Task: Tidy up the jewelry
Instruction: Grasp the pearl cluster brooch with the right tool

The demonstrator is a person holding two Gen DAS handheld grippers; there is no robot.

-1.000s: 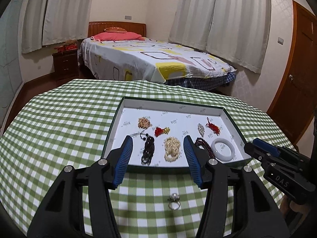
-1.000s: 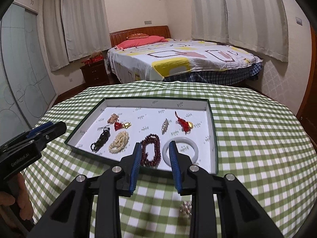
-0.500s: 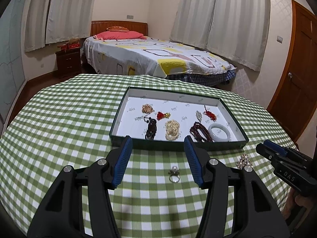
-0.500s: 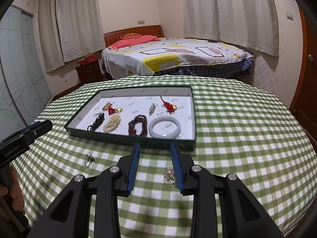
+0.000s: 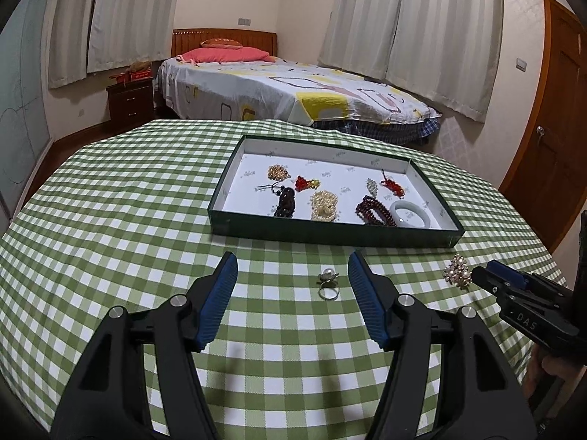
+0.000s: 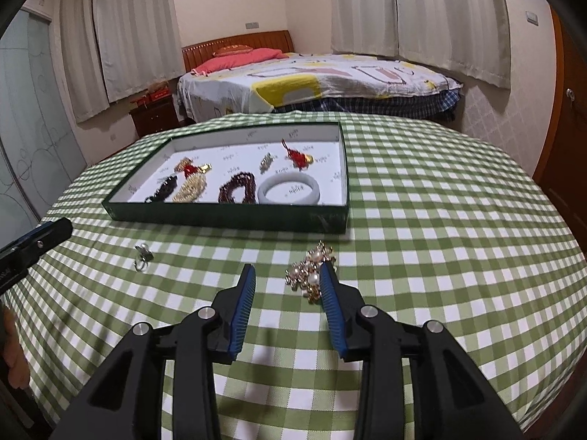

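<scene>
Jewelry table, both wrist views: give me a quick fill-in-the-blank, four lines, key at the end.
1. The pearl ring lies on the checked tablecloth, outside the ____.
2. The pale bangle lies inside the tray, next to the dark ____ beads.
3. The left gripper has its jaws ____, the ring ahead between them.
4. The pearl-and-gold cluster lies at the ____ gripper.

Missing: tray; red; open; right

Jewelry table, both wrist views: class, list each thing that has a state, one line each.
Tray: open, no lid, holding jewelry.
Ring: loose on the cloth, outside the tray, between the open jaws.
Pearl brooch: on the cloth, outside the tray.
Left gripper: open, jaws just widened, empty.
Right gripper: open, jaws just widened, holding nothing.
Door: shut.
</scene>
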